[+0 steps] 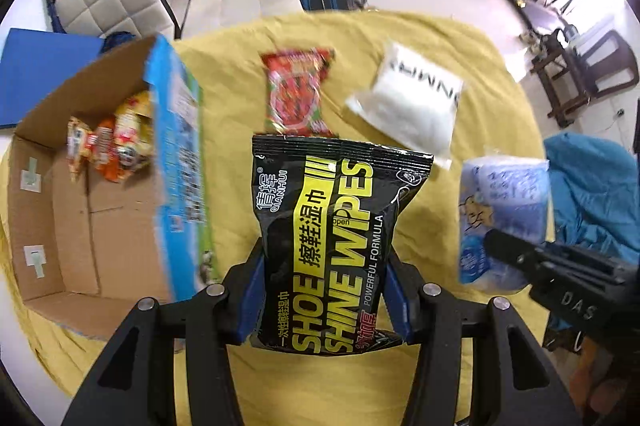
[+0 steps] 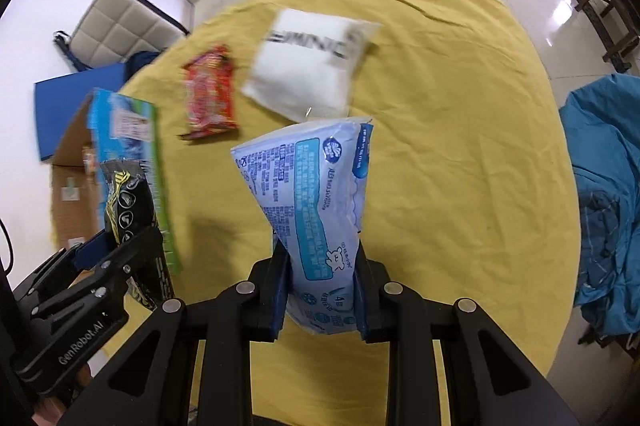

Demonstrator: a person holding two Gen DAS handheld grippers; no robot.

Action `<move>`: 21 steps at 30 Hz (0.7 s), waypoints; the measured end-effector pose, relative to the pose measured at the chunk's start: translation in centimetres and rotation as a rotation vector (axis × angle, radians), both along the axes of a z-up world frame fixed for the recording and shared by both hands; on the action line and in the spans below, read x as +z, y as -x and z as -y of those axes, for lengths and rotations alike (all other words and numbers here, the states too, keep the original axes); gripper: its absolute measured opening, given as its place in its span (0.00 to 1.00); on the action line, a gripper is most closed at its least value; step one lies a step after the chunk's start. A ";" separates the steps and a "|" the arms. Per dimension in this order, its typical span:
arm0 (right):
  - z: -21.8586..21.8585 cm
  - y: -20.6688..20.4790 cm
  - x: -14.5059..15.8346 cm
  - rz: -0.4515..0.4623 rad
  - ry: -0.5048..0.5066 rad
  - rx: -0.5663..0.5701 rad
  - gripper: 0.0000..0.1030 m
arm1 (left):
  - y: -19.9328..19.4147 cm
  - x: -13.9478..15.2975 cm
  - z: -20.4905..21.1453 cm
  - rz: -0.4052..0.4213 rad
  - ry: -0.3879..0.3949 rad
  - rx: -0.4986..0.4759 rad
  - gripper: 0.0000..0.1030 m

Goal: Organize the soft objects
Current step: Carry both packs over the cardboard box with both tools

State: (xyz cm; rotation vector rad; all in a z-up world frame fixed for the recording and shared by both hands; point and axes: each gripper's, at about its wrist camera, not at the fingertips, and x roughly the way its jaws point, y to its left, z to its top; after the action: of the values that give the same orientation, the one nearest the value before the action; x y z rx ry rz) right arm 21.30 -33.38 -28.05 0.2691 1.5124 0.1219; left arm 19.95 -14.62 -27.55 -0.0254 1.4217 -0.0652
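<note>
Above yellow-clothed tabletop (image 2: 460,146): left gripper (image 1: 326,290) fingers pinching black shoe-wipes pack (image 1: 332,226); right gripper (image 2: 322,290) fingers pinching pale-blue tissue pack (image 2: 316,202). Step: carrying. Next: release into open cardboard box (image 1: 92,210)

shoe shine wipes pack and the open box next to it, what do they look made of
Shoe shine wipes pack: glossy printed plastic film, judging by its sheen, wrinkles and crimped top edge; it looks soft where the left gripper pinches it. Box: brown corrugated cardboard inside, matte, with creased flaps; its outer wall carries blue printed paper.
</note>
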 end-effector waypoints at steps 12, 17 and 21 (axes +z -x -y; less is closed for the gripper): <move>-10.3 1.1 7.7 0.099 -0.111 0.079 0.27 | 1.2 7.6 -10.5 0.104 0.064 0.078 0.48; -17.1 0.7 8.6 0.103 -0.147 0.123 0.27 | 1.3 8.8 -17.3 0.123 0.049 0.129 0.48; -22.7 0.2 8.1 0.098 -0.137 0.168 0.27 | 1.1 8.9 -23.3 0.120 0.018 0.167 0.48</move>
State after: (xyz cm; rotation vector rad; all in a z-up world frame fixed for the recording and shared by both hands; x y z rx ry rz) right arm 21.06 -10.71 -19.98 0.2410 1.4297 0.3683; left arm 18.89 8.68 -18.66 -0.1530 1.2944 0.0574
